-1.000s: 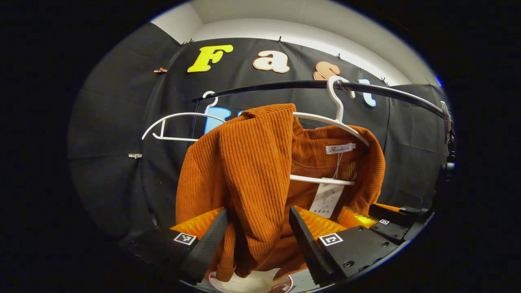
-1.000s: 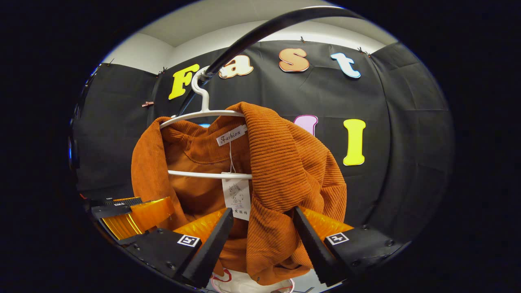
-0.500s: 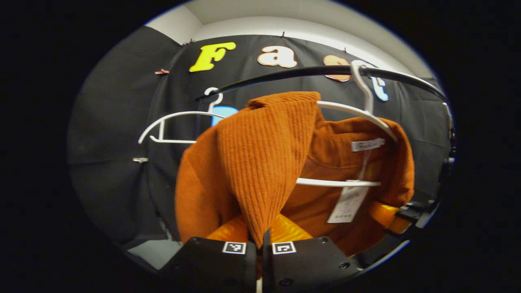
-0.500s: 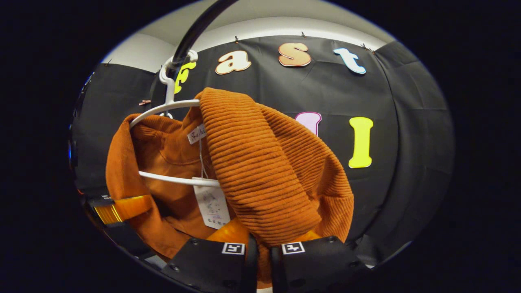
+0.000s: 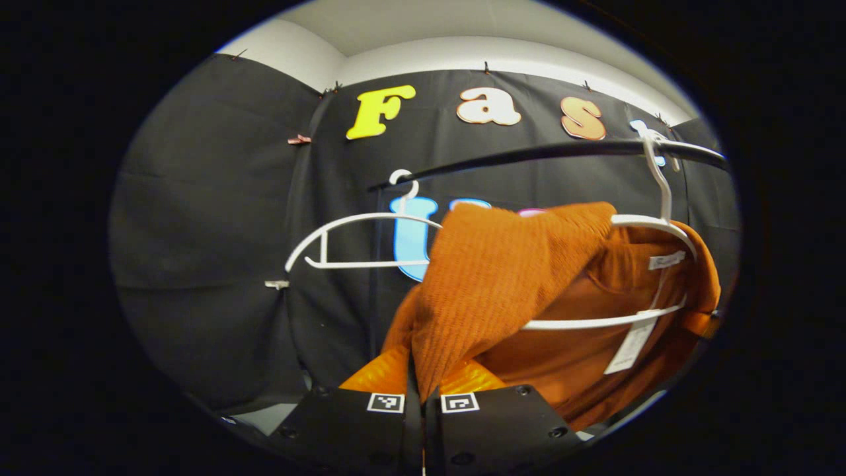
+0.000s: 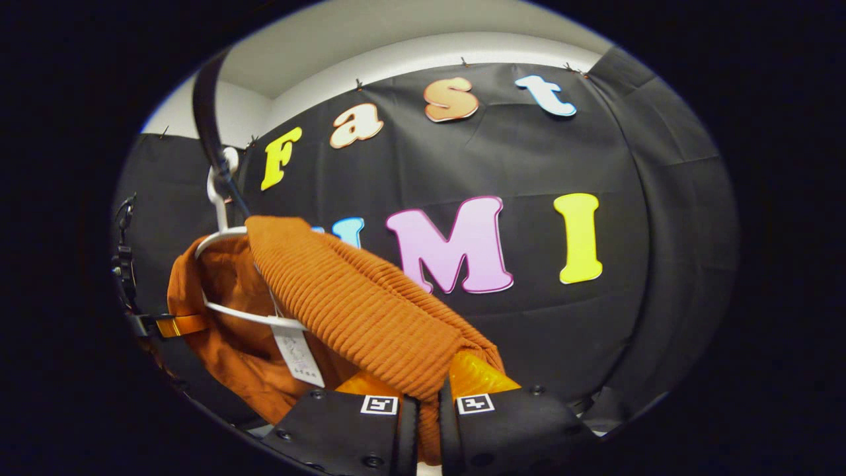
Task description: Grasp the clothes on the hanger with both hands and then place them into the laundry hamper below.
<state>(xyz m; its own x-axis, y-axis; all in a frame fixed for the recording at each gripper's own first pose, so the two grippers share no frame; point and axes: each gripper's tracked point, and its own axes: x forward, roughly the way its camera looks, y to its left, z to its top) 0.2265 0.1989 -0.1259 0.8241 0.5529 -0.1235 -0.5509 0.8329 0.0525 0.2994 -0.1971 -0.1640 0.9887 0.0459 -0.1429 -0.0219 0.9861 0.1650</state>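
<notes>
While the orange sweater [image 5: 502, 284] hangs partly on its white hanger [image 5: 651, 225] under the black rail [image 5: 562, 151], both the left gripper [image 5: 423, 396] and right gripper [image 6: 426, 396] have their jaws closed on pulled-out folds; the sweater's lower part is cut off.

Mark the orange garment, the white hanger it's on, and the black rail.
orange garment [image 5: 502, 277]: left gripper view, on the ribbed fold pulled toward the left tool.
white hanger [image 5: 595, 322]: left gripper view, on its lower crossbar.
black rail [image 5: 542, 152]: left gripper view, mid-span of the bar.
</notes>
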